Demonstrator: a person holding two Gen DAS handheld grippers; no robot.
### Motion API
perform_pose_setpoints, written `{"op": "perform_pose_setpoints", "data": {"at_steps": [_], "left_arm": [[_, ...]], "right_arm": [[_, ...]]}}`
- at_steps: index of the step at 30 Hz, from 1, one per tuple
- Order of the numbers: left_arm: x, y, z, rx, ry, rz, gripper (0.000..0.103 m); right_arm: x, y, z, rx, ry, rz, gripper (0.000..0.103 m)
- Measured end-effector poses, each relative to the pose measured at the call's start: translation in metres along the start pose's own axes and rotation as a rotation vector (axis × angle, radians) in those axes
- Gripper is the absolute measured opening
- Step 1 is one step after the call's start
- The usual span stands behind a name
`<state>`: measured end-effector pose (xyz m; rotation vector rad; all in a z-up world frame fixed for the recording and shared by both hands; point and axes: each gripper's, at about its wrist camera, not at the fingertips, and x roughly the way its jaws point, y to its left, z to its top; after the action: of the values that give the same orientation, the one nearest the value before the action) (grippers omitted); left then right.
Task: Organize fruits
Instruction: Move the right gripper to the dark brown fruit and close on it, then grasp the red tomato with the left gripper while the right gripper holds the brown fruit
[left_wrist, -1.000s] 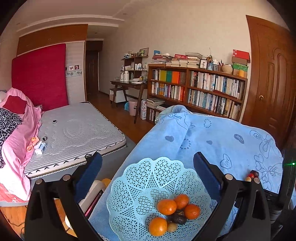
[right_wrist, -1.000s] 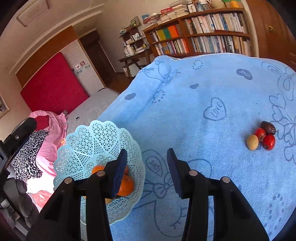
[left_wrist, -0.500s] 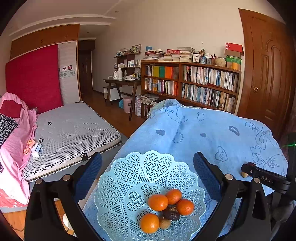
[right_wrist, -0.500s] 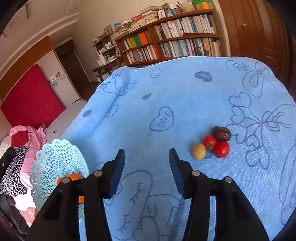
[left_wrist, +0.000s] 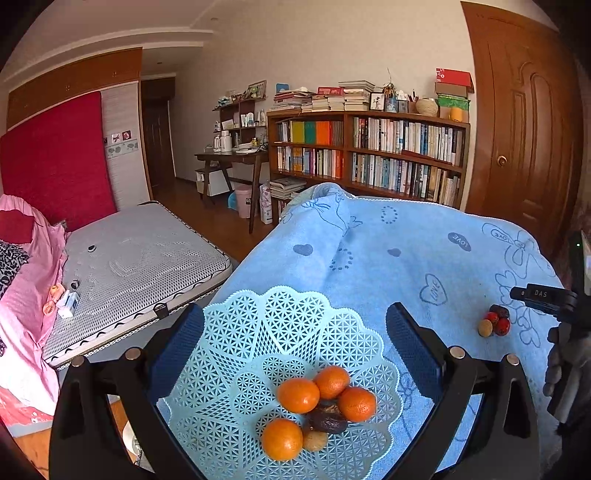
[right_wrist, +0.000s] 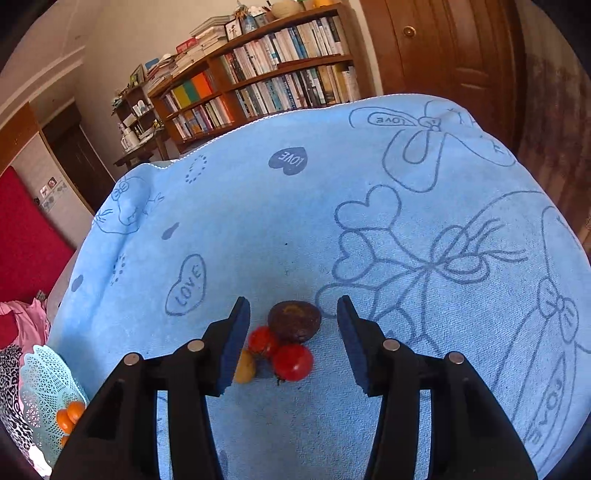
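Roughly halfway: four oranges already sit in the basket at lower centre, while your right gripper, jaws spread and empty, straddles the leftover fruit cluster; left gripper likewise gapes.

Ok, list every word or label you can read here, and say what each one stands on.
"LOVE": printed in hearts and bows on the blue towel, several times.
"DAS": on the black bar of the right gripper.
Book spines on the bookshelf and the red box: too small to read.
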<state>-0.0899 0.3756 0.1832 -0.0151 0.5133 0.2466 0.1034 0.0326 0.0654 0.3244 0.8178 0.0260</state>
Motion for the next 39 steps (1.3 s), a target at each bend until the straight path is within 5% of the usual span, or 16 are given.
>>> {"op": "perform_pose_setpoints", "data": {"at_steps": [20, 24, 39], "left_arm": [[0.01, -0.014, -0.006, 0.029, 0.029, -0.018, 0.1], [0.011, -0.019, -0.007, 0.036, 0.031, -0.024, 0.1], [0.013, -0.07, -0.016, 0.092, 0.057, -0.112, 0.1]], "right_arm": [[0.06, 0.012, -0.004, -0.051, 0.105, -0.056, 0.049], [0.053, 0.008, -0.006, -0.068, 0.119, -0.035, 0.042], [-0.015, -0.043, -0.029, -0.009, 0.079, 0.071, 0.041]]}}
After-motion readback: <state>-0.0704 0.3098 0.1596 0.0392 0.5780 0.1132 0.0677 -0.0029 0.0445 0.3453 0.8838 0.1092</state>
